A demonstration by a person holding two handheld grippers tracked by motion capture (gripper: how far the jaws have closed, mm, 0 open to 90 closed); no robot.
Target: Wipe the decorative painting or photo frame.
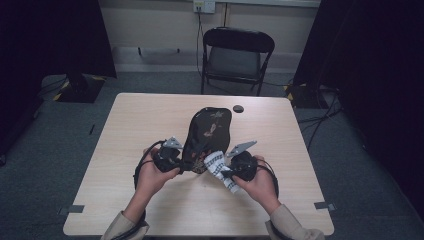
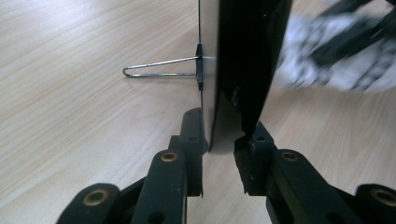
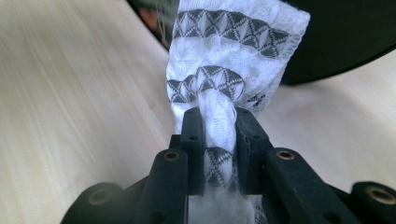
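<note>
Cloth (image 3: 219,93) sits bunched between the jaws of my right gripper (image 3: 219,135), white with bands of dark diamond pattern, and the jaws are drawn in tight on it so that the fabric squeezes into a narrow rope where they bite. In the high view that same cloth (image 1: 220,167) lies on the pale wooden table (image 1: 125,150), just at the near right edge of the black tray (image 1: 210,132), with the right gripper (image 1: 235,170) low beside it and my hand wrapped round its body. The tray is a dark lacquered piece with a faint painted motif, longer than it is wide, running away from me toward the middle of the table. My left gripper (image 1: 172,160) has hold of the tray's near left edge: in the left gripper view the jaws are part open, closed only as far as the tray (image 2: 243,70) allows, one pad on each face of its near edge, which stands up on edge between them. On the tray's pale back face I can see a thin wire stand (image 2: 161,67) (hinged on a small dark bracket) folding out toward the table. Beyond the tray that view gives a blurred patch of the patterned cloth (image 2: 355,70). Farther off stand a small dark disc (image 1: 238,108) near the table's far edge and a folding chair (image 1: 237,57) behind it.
</note>
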